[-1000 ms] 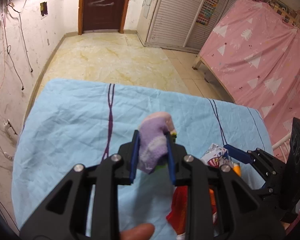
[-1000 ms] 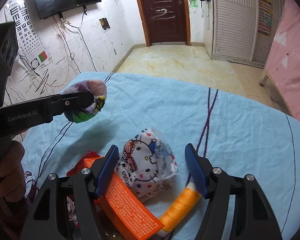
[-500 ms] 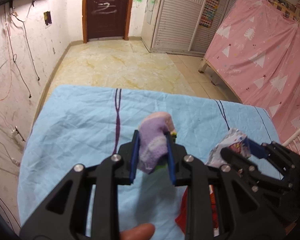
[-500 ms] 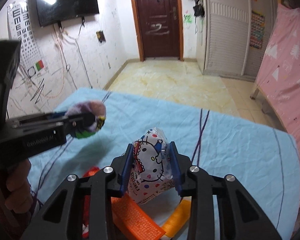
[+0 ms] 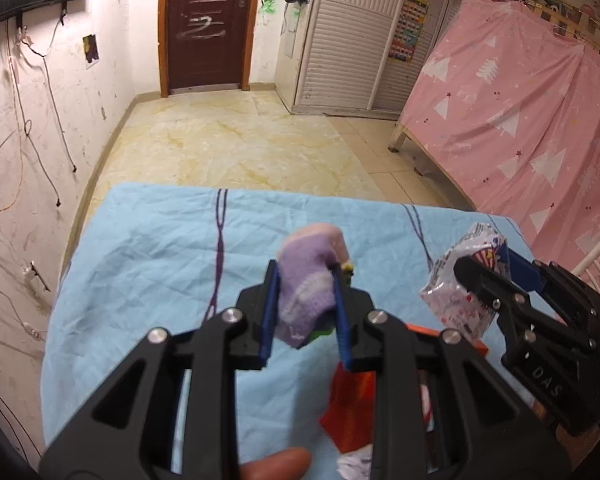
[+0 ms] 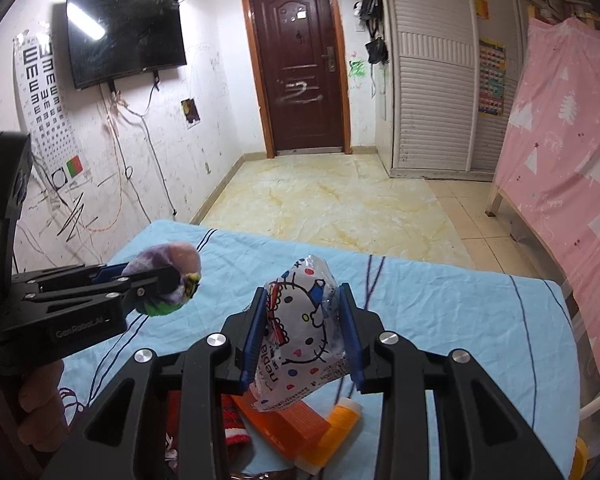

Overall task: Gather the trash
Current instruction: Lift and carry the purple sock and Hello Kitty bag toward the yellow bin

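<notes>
Two pieces in hand, more left on the light-blue bedsheet with thin dark stripes [image 6: 440, 312]. Left gripper [image 5: 305, 294] pinching a soft purple-and-pink knitted sock bundle with a green patch underneath [image 5: 308, 276], blue pads pressed against both its sides, bundle clear of the sheet. Right gripper [image 6: 302, 336] having just closed within the last second, now clamped on a crinkly white plastic tissue pack printed with a cartoon cat and coloured dots [image 6: 300, 332], pads pressing its flanks, pack lifted off the sheet and above the remaining pile. Same pack visible in the left wrist view at the right, sticking out of the other gripper's black fingers. Still lying on the sheet beneath the right gripper: a flat orange ribbed plastic box [image 6: 284, 424], an orange-yellow tube with a white cap [image 6: 332, 432] just beside it, and a red-and-white knitted fabric piece [image 6: 234, 426] to the left of the box, partly hidden by the gripper frame. Something yellow at the lower right edge too small to identify. No bin, bag or other container anywhere in either view, so no telling where collected items go. Judged from this: picking stage roughly mid-way, both claws full, nothing deposited as far as visible, at least three items left to fetch after unloading.
</notes>
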### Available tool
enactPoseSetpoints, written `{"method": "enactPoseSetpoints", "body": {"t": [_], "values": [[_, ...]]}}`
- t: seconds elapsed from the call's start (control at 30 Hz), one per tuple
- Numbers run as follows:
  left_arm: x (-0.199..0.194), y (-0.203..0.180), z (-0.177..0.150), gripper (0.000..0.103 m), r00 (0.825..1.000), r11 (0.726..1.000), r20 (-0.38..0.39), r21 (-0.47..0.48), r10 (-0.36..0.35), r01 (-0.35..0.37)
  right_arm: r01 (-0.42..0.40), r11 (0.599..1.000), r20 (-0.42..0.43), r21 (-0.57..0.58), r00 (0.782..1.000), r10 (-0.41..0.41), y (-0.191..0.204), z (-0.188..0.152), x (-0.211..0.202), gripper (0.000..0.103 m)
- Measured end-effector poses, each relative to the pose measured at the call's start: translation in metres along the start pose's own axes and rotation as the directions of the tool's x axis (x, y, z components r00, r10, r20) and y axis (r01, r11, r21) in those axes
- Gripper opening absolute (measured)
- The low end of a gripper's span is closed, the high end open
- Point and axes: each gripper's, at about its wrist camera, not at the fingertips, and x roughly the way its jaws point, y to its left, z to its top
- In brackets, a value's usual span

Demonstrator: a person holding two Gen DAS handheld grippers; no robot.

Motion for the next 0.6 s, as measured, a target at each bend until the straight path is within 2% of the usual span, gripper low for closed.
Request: {"method": "enactPoseSetpoints", "body": {"t": [0.6], "values": [[-0.016, -0.071, -0.005, 0.023, 0.998, 0.993, -0.012, 0.101, -0.059, 0.060, 0.056, 0.985, 0.075, 0.161, 0.995, -0.069, -0.077, -0.030, -0.065, 0.029]]}}
